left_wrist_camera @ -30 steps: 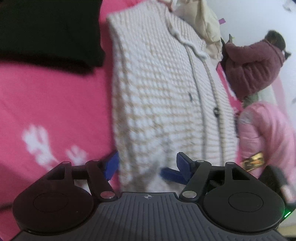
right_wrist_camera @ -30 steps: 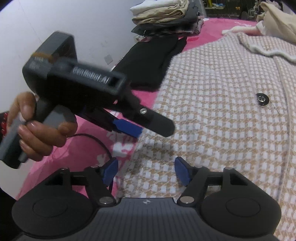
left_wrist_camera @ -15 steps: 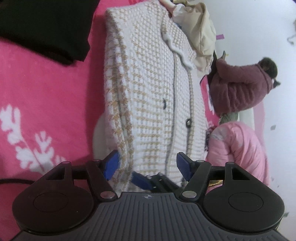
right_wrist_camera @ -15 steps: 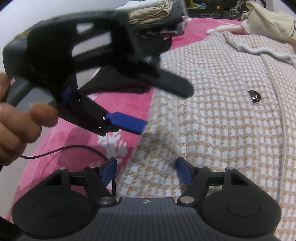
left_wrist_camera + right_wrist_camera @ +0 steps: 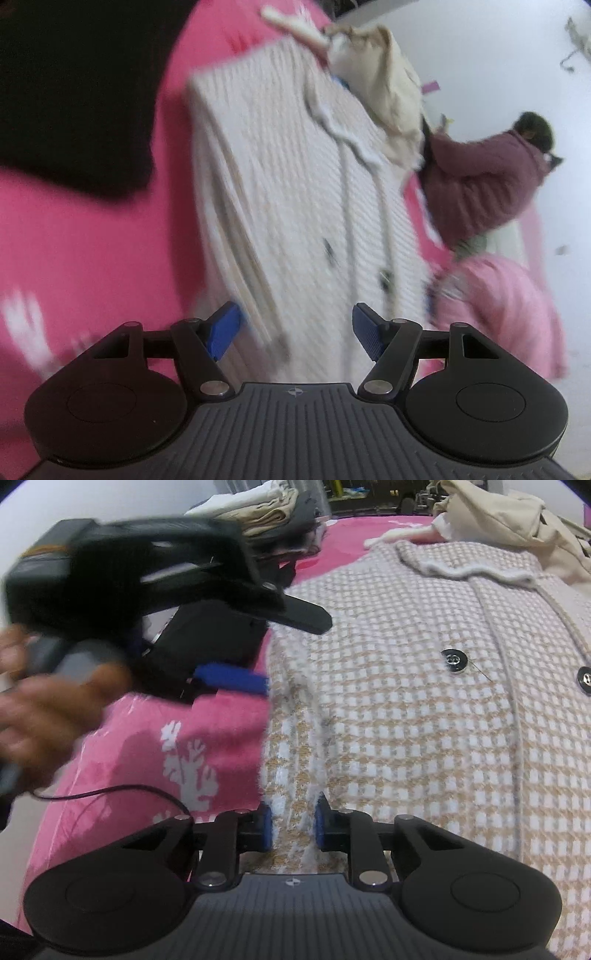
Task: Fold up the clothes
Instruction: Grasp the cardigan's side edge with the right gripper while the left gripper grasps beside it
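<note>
A white-and-tan checked cardigan with dark buttons lies front up on the pink bedspread. My right gripper is closing at the cardigan's near hem, and its blue pads pinch a raised ridge of the knit. My left gripper, held in a hand, hangs open at the cardigan's left edge, lower blue pad beside the fabric and upper finger above it. In the blurred left wrist view the cardigan runs away from the open left gripper, with its folded side edge between the pads, not squeezed.
A black garment lies left of the cardigan. Beige clothes are heaped at its collar end. Folded clothes are stacked at the far side. A person in a maroon jacket bends at the right, near a pink jacket. A cable trails on the bedspread.
The right jaws have drawn together on the cardigan's hem. The left gripper has lifted and shifted along the cardigan's left edge, staying open; its view is now blurred.
</note>
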Demonstrator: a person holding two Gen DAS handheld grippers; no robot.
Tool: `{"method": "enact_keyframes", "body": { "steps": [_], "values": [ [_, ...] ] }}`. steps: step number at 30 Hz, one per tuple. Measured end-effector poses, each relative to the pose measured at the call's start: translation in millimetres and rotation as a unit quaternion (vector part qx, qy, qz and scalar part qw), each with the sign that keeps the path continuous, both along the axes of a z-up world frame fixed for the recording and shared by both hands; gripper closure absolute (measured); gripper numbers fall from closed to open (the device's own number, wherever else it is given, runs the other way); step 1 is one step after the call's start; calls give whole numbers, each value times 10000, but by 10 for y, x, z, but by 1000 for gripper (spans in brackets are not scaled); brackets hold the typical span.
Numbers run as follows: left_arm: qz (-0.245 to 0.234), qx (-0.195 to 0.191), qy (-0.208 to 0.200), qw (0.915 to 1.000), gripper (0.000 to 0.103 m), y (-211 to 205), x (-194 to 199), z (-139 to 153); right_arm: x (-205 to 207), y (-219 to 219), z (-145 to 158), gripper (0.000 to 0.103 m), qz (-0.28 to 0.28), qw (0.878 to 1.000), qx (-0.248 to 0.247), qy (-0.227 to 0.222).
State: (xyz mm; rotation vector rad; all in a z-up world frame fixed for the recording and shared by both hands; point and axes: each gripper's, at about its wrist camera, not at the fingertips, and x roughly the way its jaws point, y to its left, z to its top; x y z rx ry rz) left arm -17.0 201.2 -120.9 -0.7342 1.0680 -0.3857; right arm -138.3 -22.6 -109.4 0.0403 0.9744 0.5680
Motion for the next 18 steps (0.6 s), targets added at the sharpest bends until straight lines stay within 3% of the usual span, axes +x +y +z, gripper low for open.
{"method": "enact_keyframes", "body": {
  "steps": [4,8,11,13,14,15,18],
  "values": [
    [360,826,-410,9951,36,42,428,-4,25,-40,14,81,-18,10000,45,-25],
    [956,936,-464,9899,39,150,917,-79,25,-70,2,81,-66,9999,104,-16],
    [1285,794,-24,9885,41,208,1162,-214,33,-78,-8,82,-87,9999,136,-8],
    [1354,865,-55,9870,50,165,1163,-211,51,-99,-7,82,-130,9997,183,-2],
    [1381,937,-120,9859,63,147,1133,-184,57,-124,-8,82,-161,9996,228,14],
    [1415,935,-177,9854,69,148,1096,-162,63,-150,-8,82,-192,9994,275,30],
    [1502,827,-368,9845,75,140,993,-60,67,-253,-3,82,-312,9984,460,101]
  ]
}}
